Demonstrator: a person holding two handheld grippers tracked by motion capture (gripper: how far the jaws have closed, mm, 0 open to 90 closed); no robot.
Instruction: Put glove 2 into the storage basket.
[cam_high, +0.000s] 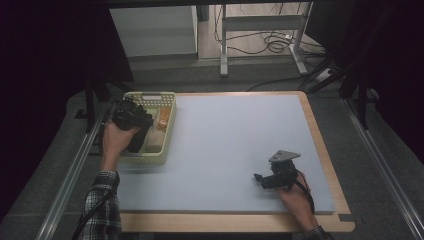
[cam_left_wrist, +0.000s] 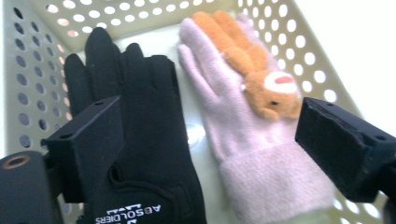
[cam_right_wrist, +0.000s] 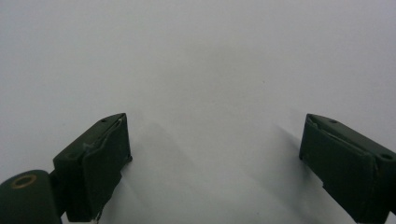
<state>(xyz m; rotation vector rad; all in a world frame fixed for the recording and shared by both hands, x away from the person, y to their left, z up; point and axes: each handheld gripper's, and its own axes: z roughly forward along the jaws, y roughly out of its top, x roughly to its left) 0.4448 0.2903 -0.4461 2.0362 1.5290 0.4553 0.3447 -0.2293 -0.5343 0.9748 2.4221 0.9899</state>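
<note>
Gloves (cam_left_wrist: 187, 126) in basket (cam_left_wrist: 28, 79); L tongs (cam_left_wrist: 205, 140) open above

A wooden-edged table (cam_high: 327, 165) is covered almost wholly by a pale blue-grey mat (cam_high: 230, 145); a pale yellow-green perforated basket (cam_high: 167, 131) is set on the mat's far left corner — a black glove (cam_left_wrist: 140, 135) and a pink glove (cam_left_wrist: 243, 135) are laid side by side in it; the right gripper (cam_high: 261, 181) is held low over the mat near its right front.
</note>
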